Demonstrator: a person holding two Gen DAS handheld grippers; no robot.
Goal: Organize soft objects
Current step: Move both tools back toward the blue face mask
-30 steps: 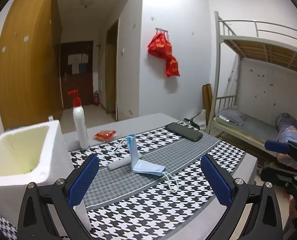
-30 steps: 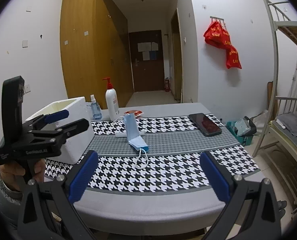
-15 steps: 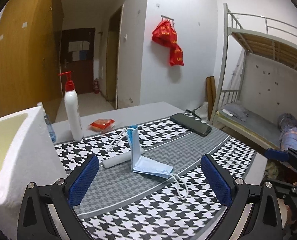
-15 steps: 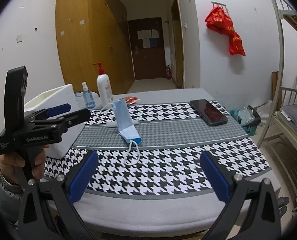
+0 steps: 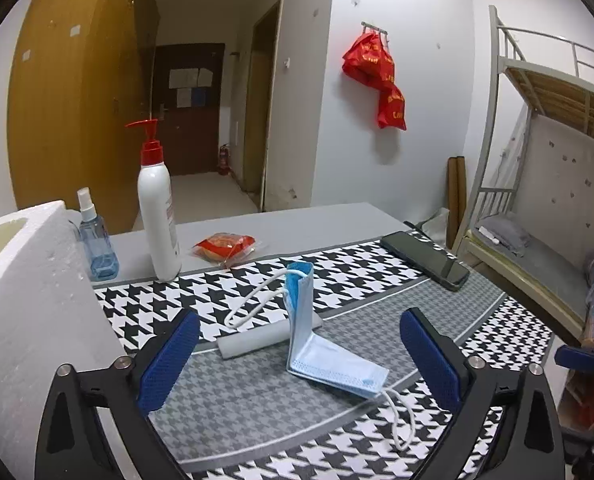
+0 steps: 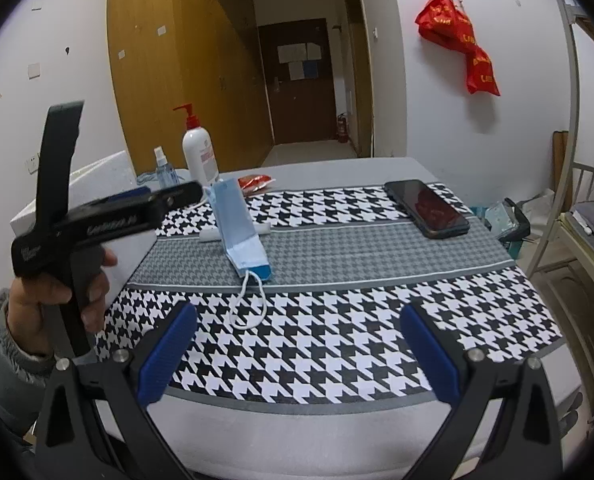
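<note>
A light blue face mask [image 5: 321,344] [image 6: 239,234] lies folded on the grey band of the houndstooth cloth, one half standing upright, its white ear loops trailing. A pale grey roll [image 5: 269,338] [image 6: 217,235] rests just behind it. My left gripper [image 5: 297,364] is open, low over the cloth, with the mask between and just ahead of its blue pads [image 5: 169,360]. My right gripper [image 6: 297,354] hangs open over the table's near edge, well short of the mask. The left gripper [image 6: 165,196], held by a hand, also shows in the right wrist view.
A white foam box [image 5: 25,292] stands at the left. Behind it are a small blue spray bottle [image 5: 95,246], a white pump bottle [image 5: 157,220] and a red snack packet [image 5: 225,246]. A black phone [image 5: 427,260] lies at the right. A bunk bed [image 5: 537,200] stands beyond the table.
The left gripper has dropped and moved forward and right, past the foam box toward the mask. The right gripper has also come closer to the table. Both stayed open.
</note>
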